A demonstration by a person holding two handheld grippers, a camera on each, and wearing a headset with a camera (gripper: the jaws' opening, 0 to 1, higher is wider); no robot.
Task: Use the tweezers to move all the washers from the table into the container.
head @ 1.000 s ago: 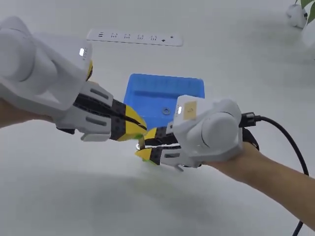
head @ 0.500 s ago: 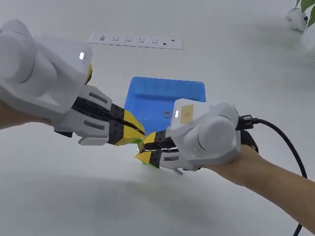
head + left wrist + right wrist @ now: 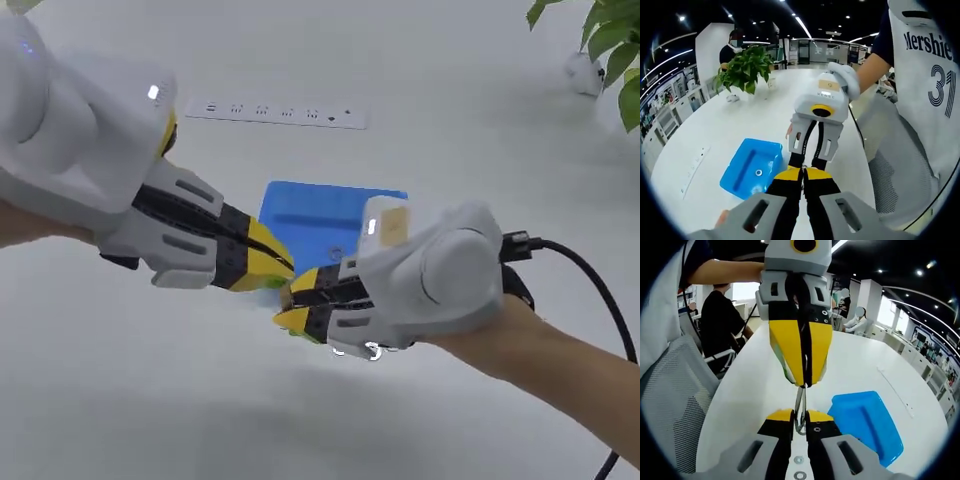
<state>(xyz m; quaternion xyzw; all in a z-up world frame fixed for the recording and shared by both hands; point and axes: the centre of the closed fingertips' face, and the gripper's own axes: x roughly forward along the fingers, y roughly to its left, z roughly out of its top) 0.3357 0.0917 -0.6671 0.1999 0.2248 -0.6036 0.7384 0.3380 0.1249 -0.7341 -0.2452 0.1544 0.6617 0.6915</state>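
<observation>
My left gripper (image 3: 285,268) and right gripper (image 3: 283,308) meet tip to tip over the white table, just in front of the blue container (image 3: 335,212). In the right gripper view, thin metal tweezers (image 3: 800,402) run from the shut yellow tips of the left gripper (image 3: 804,382) down between the closed tips of the right gripper (image 3: 800,416). One washer (image 3: 336,253) lies inside the container. Loose washers (image 3: 372,350) lie on the table under the right gripper, and small washers (image 3: 798,459) rest below its jaws.
A white power strip (image 3: 275,112) lies beyond the container. A potted plant (image 3: 600,40) stands at the far right. A mesh chair (image 3: 675,405) stands beside the table, with people seated behind. The right gripper's black cable (image 3: 590,290) trails to the right.
The head camera has tilted, so the scene sits lower in the picture. Both grippers stay tip to tip. Washers under the right gripper have come into sight.
</observation>
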